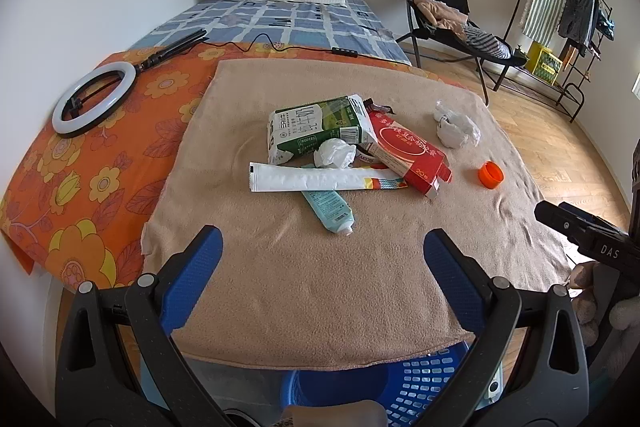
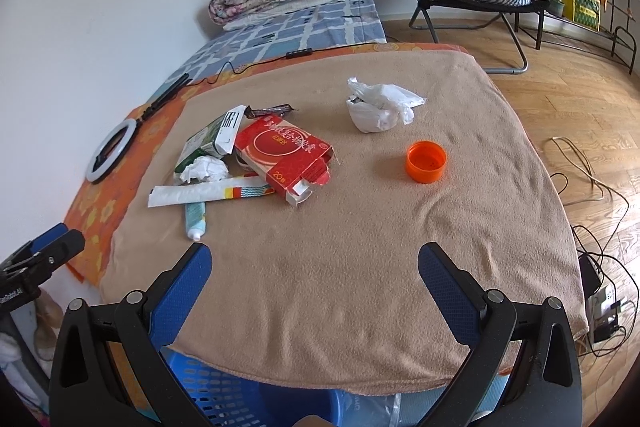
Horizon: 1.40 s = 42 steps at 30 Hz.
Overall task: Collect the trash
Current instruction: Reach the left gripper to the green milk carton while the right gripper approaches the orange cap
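The left gripper and the right gripper both hover over the near edge of the worktop with their blue-padded jaws spread wide and nothing between them. The worktop is covered by a tan blanket, and the trash lies toward its far left part. A green and white milk carton printed with large Chinese characters lies on its side there; a barcode shows on one end. Leaning against it is a red box with gold Chinese lettering inside a ring and "20" near its torn-open end. A crumpled white tissue sits against the carton's near side. A long white sachet with a striped orange, yellow and teal end lies across a pale green tube, which bears a barcode and points its cap at the near edge. A dark candy wrapper pokes out behind the carton and box. A crumpled white plastic bag lies apart toward the far right part, and an orange bottle cap, open side up, rests alone nearer the right edge. Below the near edge stands a blue slotted basket. In the left wrist view the other gripper's black body shows the letters "DAS". A ring light lies on an orange flowered cloth along the left edge.
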Available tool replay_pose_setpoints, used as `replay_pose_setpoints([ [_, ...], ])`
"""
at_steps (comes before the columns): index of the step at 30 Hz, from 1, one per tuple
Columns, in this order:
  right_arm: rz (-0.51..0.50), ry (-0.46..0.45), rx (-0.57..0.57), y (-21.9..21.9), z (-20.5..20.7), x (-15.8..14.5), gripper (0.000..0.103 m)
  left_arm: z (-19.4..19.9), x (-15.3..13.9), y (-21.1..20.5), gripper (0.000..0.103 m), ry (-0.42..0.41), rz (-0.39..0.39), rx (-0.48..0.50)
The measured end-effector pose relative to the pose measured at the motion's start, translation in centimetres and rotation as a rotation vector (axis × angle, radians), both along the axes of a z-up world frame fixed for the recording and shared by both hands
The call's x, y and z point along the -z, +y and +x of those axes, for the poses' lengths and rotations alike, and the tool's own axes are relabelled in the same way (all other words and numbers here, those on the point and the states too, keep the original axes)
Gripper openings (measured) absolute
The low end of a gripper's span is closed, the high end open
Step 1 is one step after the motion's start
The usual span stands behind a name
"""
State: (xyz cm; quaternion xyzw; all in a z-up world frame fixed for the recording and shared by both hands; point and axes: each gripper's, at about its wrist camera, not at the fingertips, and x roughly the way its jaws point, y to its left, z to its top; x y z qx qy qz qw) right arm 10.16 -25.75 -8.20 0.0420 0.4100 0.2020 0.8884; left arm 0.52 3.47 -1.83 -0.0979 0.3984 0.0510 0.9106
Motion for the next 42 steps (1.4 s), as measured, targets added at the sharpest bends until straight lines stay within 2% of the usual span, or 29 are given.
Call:
replay_pose_setpoints([
  [9,0.042,-0.039,0.033,-0.8,1.9,-0.7,0.102,0.3,-0.8,0.3,0.102,-0.011,-0.068,0.027],
  [13,0.051,-0.016,0.057,-1.3,2.9,-0.7,0.102,0.8,-0.6,-0.1,0.102,-0.004,-0.061,0.056],
  [21,0.047,0.023,0.087,-2.7,3.3,-0.7,0.102,1.9,0.2,-0.2,0.102,0.028,-0.123,0.076],
  [29,0.120,0.051,0.105,-2.7,4.8,-0.9,0.102,2.5,0.3,-0.5,0.102,0.032,-0.049,0.080],
  [34,0.095,0.047,0.068,-1.0,5.3,-0.6,0.102,3.0,0.7,0.6,0.102,0.047,-0.027,0.039],
  [37,0.159,0.080,0.052,-0.8,5.7,-0.4,0.102,3.5,0.8,1.0,0.102,0.048,-0.031,0.022],
  [42,0.113,0.064,0.065,-0.6,6.4,0.1,0.102,4.7,1.3,1.4,0.102,0.058,-0.035,0.011],
])
